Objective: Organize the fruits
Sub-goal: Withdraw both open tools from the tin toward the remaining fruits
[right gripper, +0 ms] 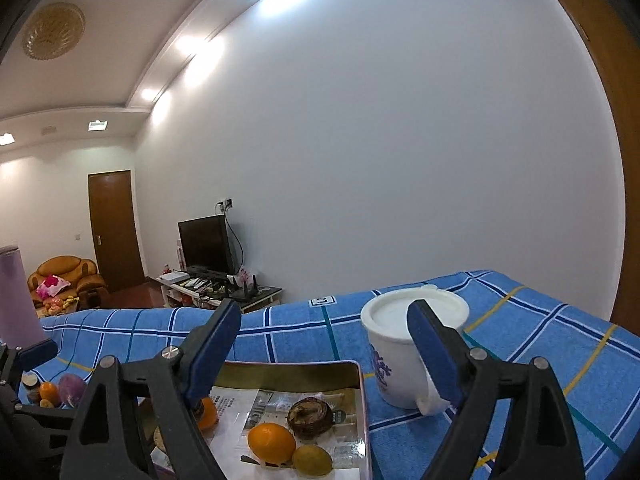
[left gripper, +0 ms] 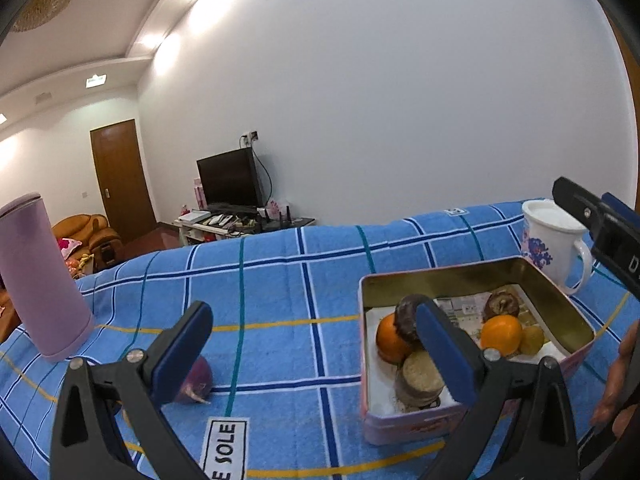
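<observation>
The fruits are gathered mostly in a shallow tin [left gripper: 472,280] with a gold inner wall, lined with printed paper, which stands on a blue checked cloth [left gripper: 280,280]. Inside it, two oranges [left gripper: 501,334] are seen, one toward each end, with a small yellowish fruit [left gripper: 532,339] touching the nearer-right orange, a dark brown wrinkled fruit [left gripper: 502,305] behind it, another dark one leaning on the left orange, and a stack of round brownish pieces [left gripper: 420,378] at the front. One item is left outside: a purple bulb-like fruit [left gripper: 198,382] lying on the cloth, well apart from the tin and partly hidden behind the left finger of the left gripper [left gripper: 316,354]. That gripper is held wide, with nothing between its pads, and is pointed across the gap between the purple fruit and the tin. The right gripper [right gripper: 326,354] is likewise spread wide and empty; it is raised over the far end of the tin, beside a white lidded mug [right gripper: 400,360] with a blue flower print that stands just past the tin's corner. A lilac tumbler [left gripper: 40,280] is set upright at the left edge of the cloth. The step in hand is judged to be a release completed into the tin, with the stray purple fruit not yet collected. For the next move, the left gripper would need to be swung left and lowered so that the purple fruit is straddled by both pads before any closing is begun.
</observation>
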`<state>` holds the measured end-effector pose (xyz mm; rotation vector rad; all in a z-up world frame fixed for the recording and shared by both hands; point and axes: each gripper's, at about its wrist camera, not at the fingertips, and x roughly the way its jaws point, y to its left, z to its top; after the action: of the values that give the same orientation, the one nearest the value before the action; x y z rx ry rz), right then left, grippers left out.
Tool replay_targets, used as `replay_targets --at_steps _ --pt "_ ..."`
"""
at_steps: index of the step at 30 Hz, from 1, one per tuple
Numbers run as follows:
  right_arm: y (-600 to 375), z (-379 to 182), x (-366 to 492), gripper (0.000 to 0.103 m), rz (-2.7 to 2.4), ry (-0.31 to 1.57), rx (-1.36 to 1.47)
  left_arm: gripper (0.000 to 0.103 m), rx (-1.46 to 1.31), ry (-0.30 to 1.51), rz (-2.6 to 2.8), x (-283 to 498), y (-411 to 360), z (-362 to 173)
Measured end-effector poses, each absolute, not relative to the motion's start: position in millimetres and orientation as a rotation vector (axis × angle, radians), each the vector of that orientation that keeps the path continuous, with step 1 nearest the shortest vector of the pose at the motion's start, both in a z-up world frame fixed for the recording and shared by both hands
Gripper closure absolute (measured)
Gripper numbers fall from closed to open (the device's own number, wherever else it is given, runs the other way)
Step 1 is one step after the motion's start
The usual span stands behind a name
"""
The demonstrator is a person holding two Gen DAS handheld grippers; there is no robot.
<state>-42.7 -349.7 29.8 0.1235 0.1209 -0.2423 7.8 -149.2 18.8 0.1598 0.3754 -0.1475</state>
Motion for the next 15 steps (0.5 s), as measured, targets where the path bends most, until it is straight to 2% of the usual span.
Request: replay_targets --at_steps 15 --pt "-336.8 25.3 -46.3 0.017 -0.270 0.157 0.178 0.000 0.145 0.413 -0.155 -0.4 -116.5 14.8"
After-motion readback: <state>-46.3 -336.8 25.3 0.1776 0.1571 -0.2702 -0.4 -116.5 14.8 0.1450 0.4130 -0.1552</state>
